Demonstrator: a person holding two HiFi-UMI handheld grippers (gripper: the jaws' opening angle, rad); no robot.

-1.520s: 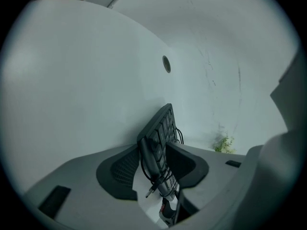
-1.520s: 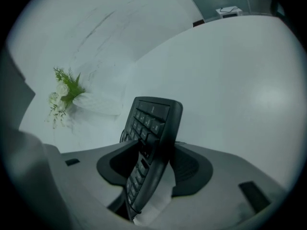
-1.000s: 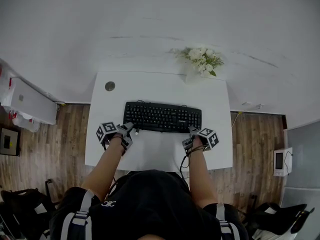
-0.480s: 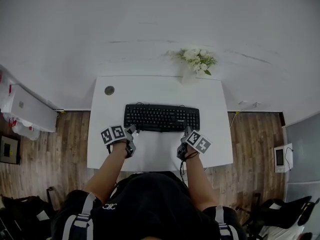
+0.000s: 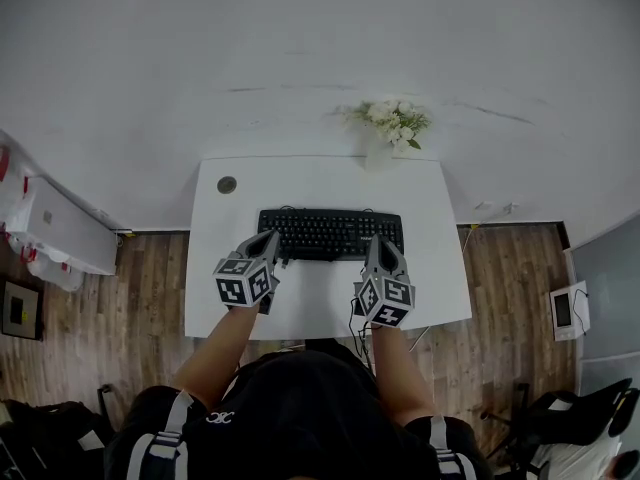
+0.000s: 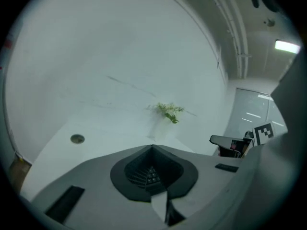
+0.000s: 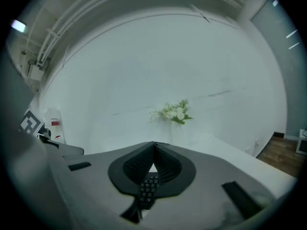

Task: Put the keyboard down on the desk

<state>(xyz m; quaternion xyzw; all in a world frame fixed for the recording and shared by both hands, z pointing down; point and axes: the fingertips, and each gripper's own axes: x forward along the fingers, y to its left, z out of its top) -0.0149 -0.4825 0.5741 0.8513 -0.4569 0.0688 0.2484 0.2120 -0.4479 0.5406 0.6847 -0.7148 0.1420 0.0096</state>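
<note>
Black keyboard looks like matt plastic, sitting on my smooth white desk. Brown floor shows wood-grain planks. My left gripper wears a matt grey shell with ribbed black pads.
</note>
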